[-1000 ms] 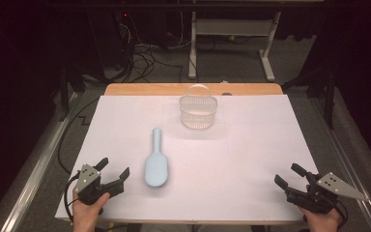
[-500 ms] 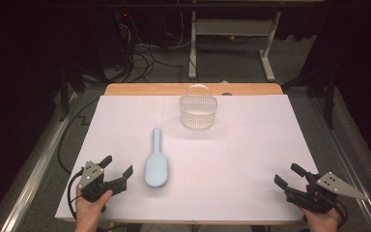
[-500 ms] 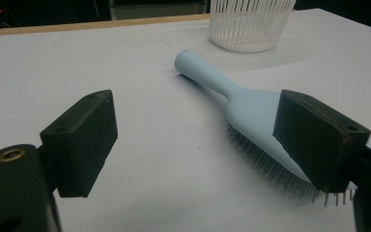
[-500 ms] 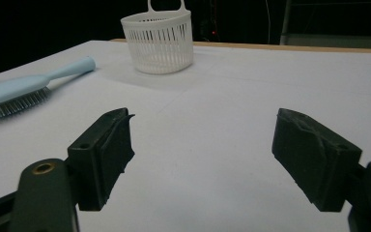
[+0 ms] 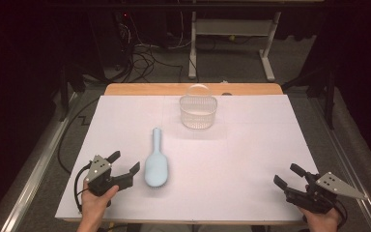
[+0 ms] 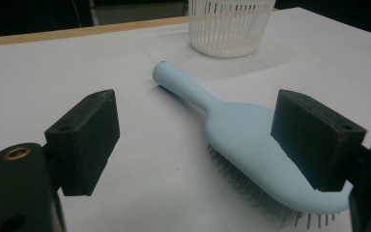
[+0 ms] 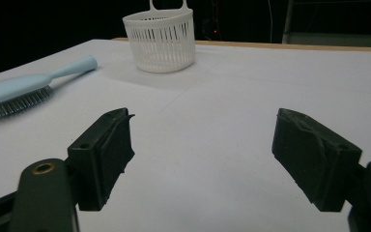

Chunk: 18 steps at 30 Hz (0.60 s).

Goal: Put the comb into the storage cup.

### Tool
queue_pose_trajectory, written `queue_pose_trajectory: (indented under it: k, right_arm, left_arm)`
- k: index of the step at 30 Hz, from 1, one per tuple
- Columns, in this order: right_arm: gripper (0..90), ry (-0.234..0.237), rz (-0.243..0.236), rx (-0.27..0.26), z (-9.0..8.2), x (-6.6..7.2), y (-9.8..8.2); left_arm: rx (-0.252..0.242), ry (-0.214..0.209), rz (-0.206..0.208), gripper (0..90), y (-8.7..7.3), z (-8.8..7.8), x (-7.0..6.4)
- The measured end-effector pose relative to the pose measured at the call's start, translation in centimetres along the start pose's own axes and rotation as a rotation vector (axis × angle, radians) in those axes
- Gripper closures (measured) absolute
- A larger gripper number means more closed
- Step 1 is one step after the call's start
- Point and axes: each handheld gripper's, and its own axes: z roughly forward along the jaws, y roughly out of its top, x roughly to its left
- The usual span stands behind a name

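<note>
Left gripper [image 5: 124, 164] sits at the near left of the table [image 5: 251, 159], jaws wide apart, nothing clamped. I see it just beside the brush [image 5: 156, 162], on the brush's left. From the left gripper view the brush [image 6: 251, 140] lies ahead and to the right, its head partly behind the right-hand jaw; I cannot tell if that jaw touches it. Brush rests bristles down on the white sheet, handle pointing away toward the basket [image 5: 198, 108]. Basket stands upright near the far edge, well apart from the brush head.

Right gripper [image 5: 286, 178] is at the near right corner, jaws spread, empty, well apart from both things. In the right gripper view I see the bare sheet between its jaws, the brush [image 7: 24, 92] far off left and the basket [image 7: 159, 41] ahead. A hand holds each gripper from the near edge.
</note>
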Motion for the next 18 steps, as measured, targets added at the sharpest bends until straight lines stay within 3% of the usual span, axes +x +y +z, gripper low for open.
queue_pose_trajectory:
  k: [18]
  right_arm:
    - [22.5, 0.005, -0.006, 0.001, 0.1, 0.1, 0.0]
  left_arm:
    - [-0.002, -0.059, 0.045, 18.2, 1.6, 1.7, -1.9]
